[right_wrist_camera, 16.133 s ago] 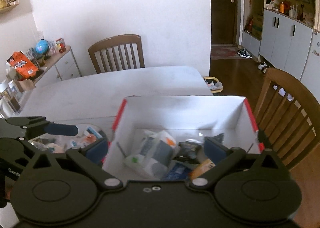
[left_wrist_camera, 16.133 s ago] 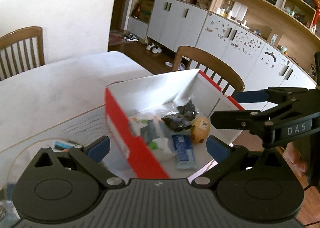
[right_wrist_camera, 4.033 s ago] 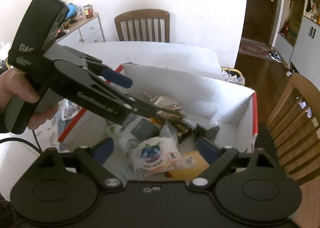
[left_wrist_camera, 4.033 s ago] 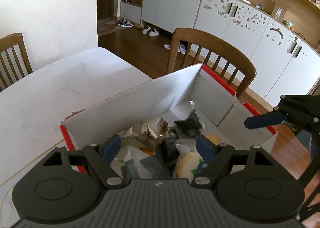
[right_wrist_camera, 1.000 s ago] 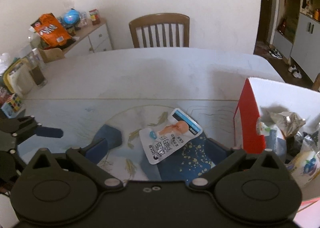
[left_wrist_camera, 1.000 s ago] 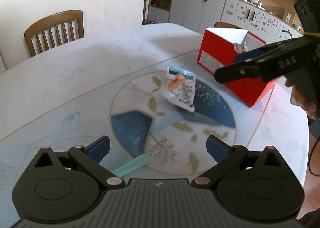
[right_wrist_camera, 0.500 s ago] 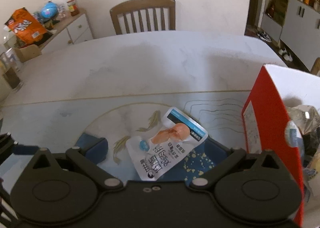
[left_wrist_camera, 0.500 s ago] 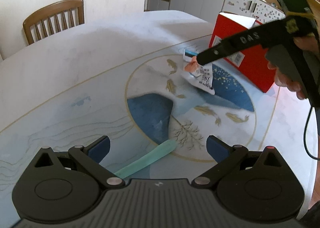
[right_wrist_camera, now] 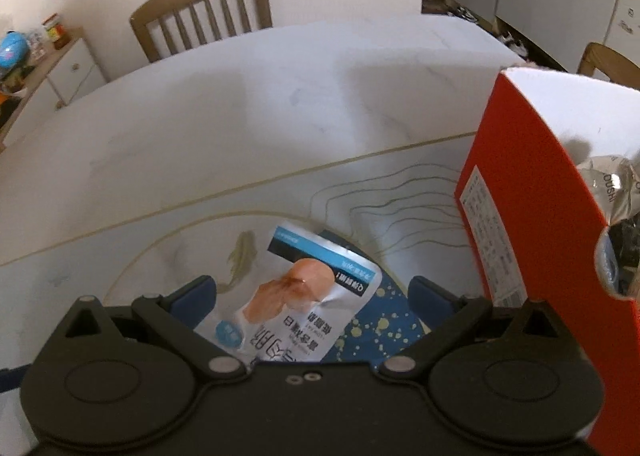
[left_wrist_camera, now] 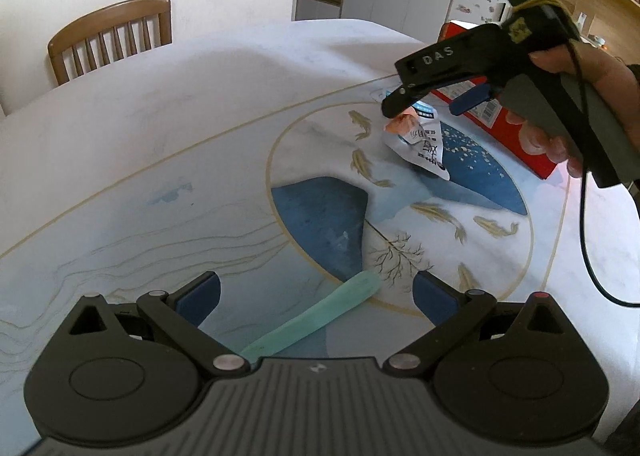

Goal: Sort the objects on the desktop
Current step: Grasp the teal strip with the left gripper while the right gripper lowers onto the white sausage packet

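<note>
Grippers, two: left gripper (left_wrist_camera: 316, 292) jaws wide, empty; right gripper (right_wrist_camera: 312, 292) jaws wide, straddling the pouch without clamping it.
Snack pouch (right_wrist_camera: 296, 296), one (white, blue band, printed meat picture): flat on the bench between the right gripper's fingers.
Green strip (left_wrist_camera: 312, 322), one: between the left gripper's fingers.
Red carton (right_wrist_camera: 532, 232), one: right of the right gripper, holding wrappers.
Bench (left_wrist_camera: 168, 127): pale marble with blue-and-gold fish roundel.
Wooden chair (left_wrist_camera: 112, 35), beyond; grey cabinets behind.

White snack pouch (right_wrist_camera: 298, 304) lies flat beside the red box (right_wrist_camera: 532, 215).
</note>
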A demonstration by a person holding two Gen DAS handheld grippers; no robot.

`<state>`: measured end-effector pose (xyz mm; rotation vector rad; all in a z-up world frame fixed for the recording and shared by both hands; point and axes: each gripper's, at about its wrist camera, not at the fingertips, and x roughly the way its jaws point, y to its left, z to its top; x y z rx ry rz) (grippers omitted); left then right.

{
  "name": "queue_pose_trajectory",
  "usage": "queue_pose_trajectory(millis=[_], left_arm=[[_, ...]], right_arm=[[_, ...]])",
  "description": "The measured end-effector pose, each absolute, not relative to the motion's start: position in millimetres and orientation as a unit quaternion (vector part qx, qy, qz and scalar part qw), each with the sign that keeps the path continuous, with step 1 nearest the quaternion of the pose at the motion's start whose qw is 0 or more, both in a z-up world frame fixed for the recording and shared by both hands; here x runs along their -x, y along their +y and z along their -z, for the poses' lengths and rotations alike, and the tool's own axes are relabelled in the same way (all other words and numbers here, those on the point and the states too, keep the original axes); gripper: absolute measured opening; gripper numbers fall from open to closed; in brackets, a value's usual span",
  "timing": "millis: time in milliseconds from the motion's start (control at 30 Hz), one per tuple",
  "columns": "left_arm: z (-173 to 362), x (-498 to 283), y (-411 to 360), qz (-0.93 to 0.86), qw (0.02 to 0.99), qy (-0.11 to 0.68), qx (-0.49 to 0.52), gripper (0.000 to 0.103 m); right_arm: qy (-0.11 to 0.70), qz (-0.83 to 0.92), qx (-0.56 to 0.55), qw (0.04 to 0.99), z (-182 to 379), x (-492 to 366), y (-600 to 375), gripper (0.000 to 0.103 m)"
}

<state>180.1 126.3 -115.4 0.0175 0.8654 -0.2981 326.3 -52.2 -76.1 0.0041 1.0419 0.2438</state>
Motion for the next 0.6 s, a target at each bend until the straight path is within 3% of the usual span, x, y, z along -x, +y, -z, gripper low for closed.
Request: queue_pose_trajectory(millis=[400,600], left_arm=[[122,-176,121,0.146,0.904,0.399,-0.049,0.102],[126,-174,119,0.146,0.904,0.396,-0.063,0.096]], right_arm=[[0.514,-0.079,-0.030,0.854,86,-341,-48,0.097],[0.513,-0.070,-0.021,0.855,86,-339,-45,0.096]])
